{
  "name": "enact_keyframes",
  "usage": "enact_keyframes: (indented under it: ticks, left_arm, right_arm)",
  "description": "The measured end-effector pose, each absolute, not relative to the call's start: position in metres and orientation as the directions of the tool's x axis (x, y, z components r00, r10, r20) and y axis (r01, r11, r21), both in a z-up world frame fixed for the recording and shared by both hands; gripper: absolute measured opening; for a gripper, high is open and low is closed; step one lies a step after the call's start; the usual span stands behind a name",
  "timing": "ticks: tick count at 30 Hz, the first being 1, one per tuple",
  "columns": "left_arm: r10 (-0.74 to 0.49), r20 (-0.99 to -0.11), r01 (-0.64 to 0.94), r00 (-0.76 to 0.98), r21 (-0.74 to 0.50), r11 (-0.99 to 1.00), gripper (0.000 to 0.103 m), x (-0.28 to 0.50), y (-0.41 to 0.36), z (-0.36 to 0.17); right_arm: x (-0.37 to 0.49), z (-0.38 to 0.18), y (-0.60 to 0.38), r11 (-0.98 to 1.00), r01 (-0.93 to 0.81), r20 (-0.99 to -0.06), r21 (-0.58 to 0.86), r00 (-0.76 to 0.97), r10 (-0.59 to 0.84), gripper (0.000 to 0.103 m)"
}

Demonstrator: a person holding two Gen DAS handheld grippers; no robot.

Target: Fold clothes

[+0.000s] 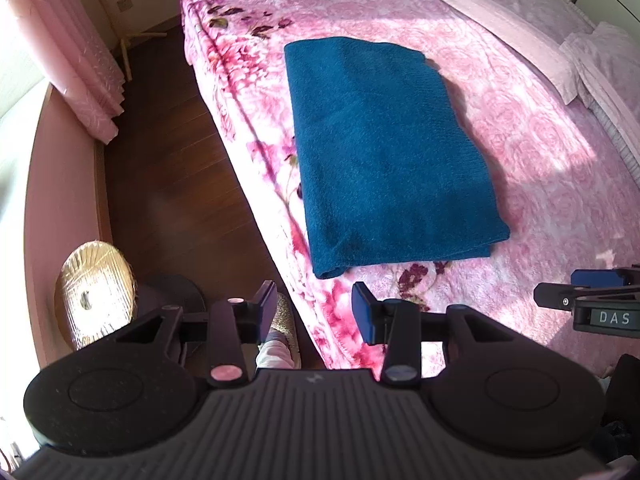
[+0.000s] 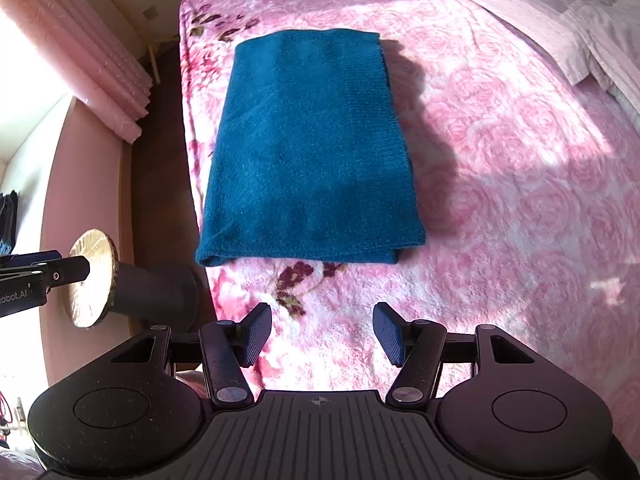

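Teal cloth lies folded into a long rectangle on the pink flowered bed, just ahead of both tongs and touched by neither. Its long axis runs away from the tongs, and its near short edge, where the layers show, faces them. The right tongs stand half open and empty, almost straight before this near edge. The left tongs are open more narrowly, also empty, and they hang over the bed's side edge, so the cloth lies ahead and to their right. I judge the right tongs the nearer to the near edge, where a next fold would probably start.
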State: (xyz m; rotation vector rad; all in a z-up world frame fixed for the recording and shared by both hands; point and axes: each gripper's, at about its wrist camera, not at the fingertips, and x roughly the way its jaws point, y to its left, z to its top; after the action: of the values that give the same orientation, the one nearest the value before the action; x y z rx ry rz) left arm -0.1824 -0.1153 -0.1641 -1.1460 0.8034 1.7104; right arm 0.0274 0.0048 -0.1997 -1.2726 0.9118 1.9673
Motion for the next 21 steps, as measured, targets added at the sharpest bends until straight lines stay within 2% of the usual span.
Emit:
enact_keyframes:
  ticks: [14, 21]
  left_arm:
    - [0.271, -0.952, -0.918, -0.144, 0.027, -0.395, 0.037, -0.186, -0.102, -0.183]
    - [0.276, -0.959, -0.907, -0.069, -0.055, -0.418, 0.037, -0.216, -0.09, -0.212]
  right_arm:
    - [0.02, -0.207, 0.022, -0.599, -0.778, -0.935, 0.188, -0.329, 0.134, 0.06]
    - [0.027, -0.227, 0.042, -0.582, -0.78, -0.929, 0.228, -0.353, 0.109, 0.06]
